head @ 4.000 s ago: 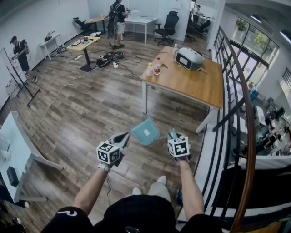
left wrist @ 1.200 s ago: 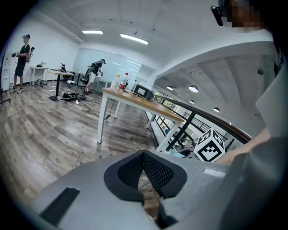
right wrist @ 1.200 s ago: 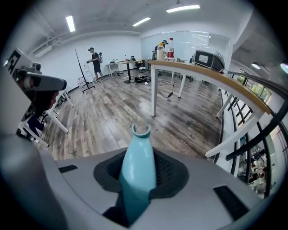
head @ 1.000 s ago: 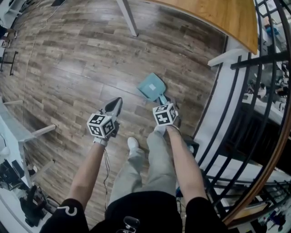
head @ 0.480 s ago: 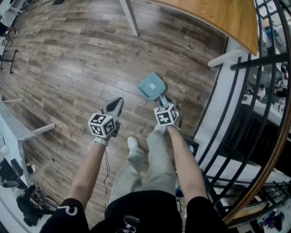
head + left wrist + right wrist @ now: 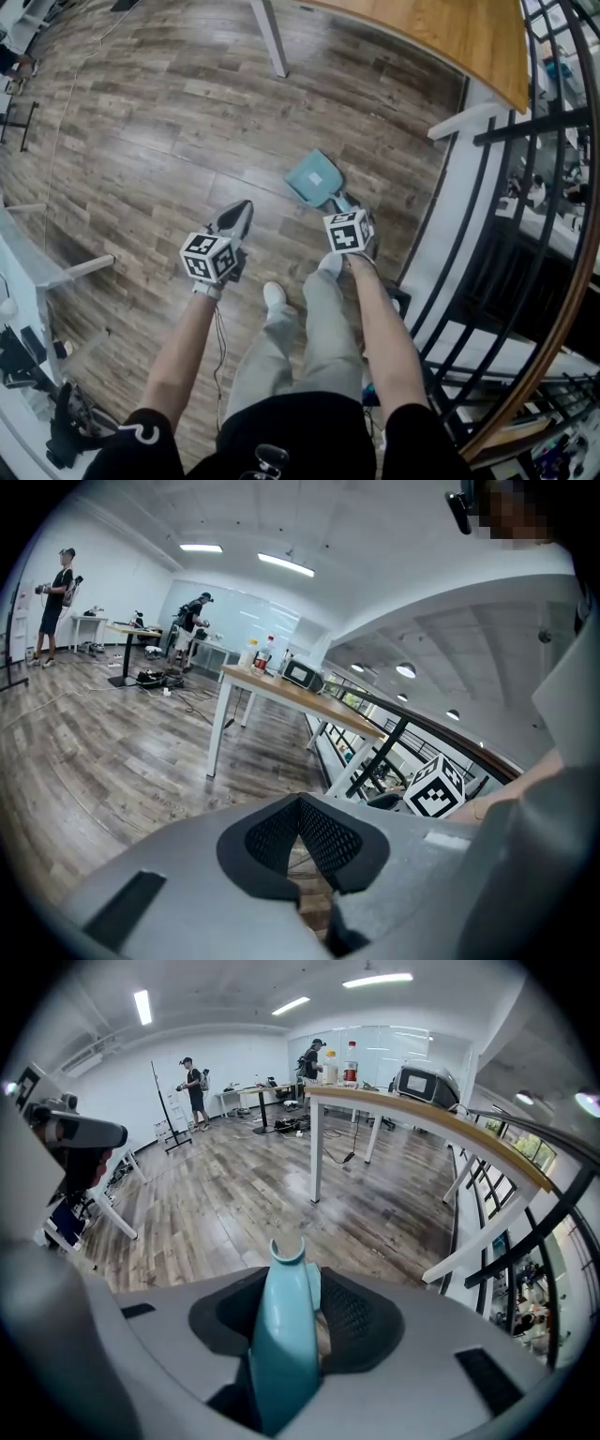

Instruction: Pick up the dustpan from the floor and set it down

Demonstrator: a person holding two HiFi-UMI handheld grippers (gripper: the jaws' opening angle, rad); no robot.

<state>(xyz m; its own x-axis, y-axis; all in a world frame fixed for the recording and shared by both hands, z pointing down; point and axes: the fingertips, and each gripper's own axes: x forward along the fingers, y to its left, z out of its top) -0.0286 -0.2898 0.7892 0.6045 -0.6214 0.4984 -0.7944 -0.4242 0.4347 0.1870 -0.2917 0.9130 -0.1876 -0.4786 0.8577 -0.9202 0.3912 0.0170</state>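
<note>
Dustpan point(image 6: 312, 178): light blue, lying on the wood floor point(image 6: 159, 141) just ahead of the person's feet. It sits near the foot of the black railing point(image 6: 525, 187) and short of the wooden worktop point(image 6: 450, 28). The pan end points away from the person and the handle runs back toward the right tool point(image 6: 344, 211).

Right tool: released. In the right gripper view the dustpan handle point(image 6: 284, 1335) stands between the two black pads of the right tool point(image 6: 305, 1283). It lies close against the left-hand pad, and a strip of floor shows between it and the other pad. The jaws have just been opening, with the handle between them but not clamped.

Left tool point(image 6: 239, 211): clenched and empty. In the left gripper view the pad tips of the left tool point(image 6: 300, 803) meet in a point with nothing between them. It hangs above the floor, to the left of the dustpan and apart from it.
</note>
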